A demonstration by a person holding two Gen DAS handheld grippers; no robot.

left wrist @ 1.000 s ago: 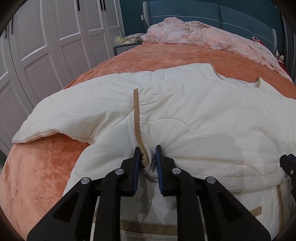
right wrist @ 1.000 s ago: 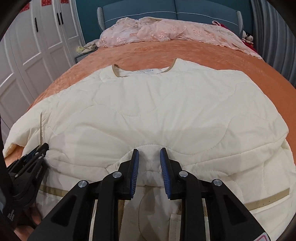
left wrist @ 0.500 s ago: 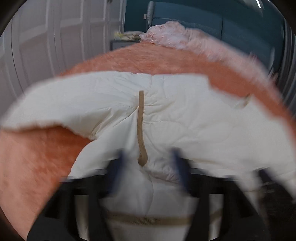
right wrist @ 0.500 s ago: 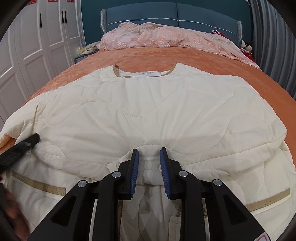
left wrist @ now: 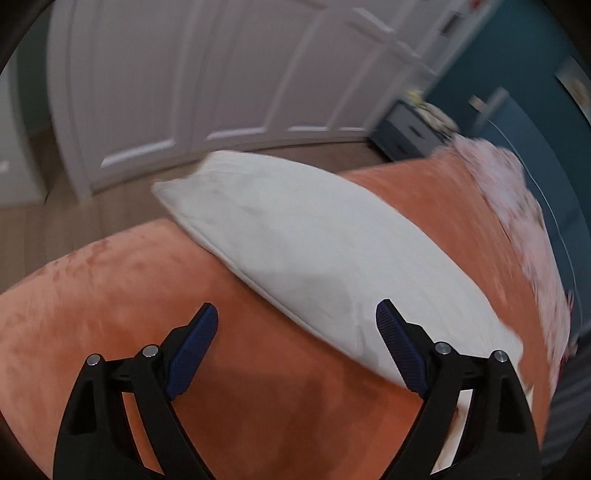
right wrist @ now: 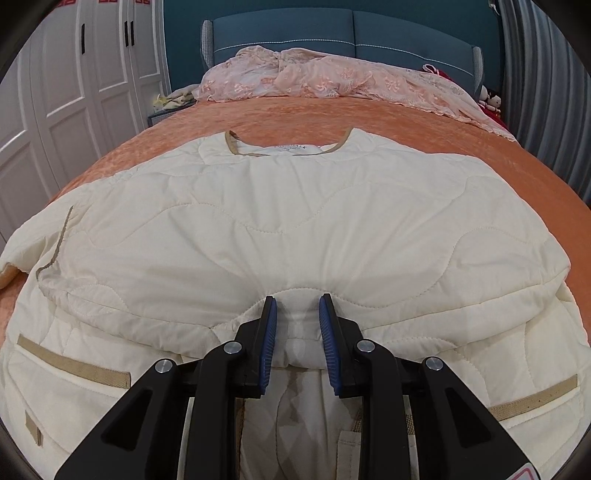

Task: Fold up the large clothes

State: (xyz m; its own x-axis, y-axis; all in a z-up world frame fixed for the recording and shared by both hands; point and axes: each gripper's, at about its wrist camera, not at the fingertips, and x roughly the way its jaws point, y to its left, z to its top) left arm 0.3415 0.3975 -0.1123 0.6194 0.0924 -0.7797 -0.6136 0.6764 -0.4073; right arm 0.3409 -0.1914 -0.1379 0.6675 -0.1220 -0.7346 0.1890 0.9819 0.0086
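Observation:
A large cream quilted jacket (right wrist: 295,221) with tan trim lies spread on the orange bed cover (right wrist: 406,125), its collar at the far side. My right gripper (right wrist: 297,325) is shut on a bunched fold of the jacket at its near middle. My left gripper (left wrist: 295,347) is open and empty above the orange bed cover (left wrist: 110,295). One cream sleeve of the jacket (left wrist: 314,251) stretches diagonally just beyond it; the right fingertip (left wrist: 391,325) overlaps the sleeve's edge.
A pink lace blanket (right wrist: 332,81) lies bunched by the blue headboard (right wrist: 351,33). White wardrobe doors (right wrist: 74,92) stand to the left, with wooden floor (left wrist: 55,214) beside the bed. A small bedside cabinet (left wrist: 406,133) stands near the bed's far corner.
My left gripper has let go of the jacket's trim, opened wide, and swung left toward the sleeve and the bed's edge. My right gripper keeps its hold and has hardly moved.

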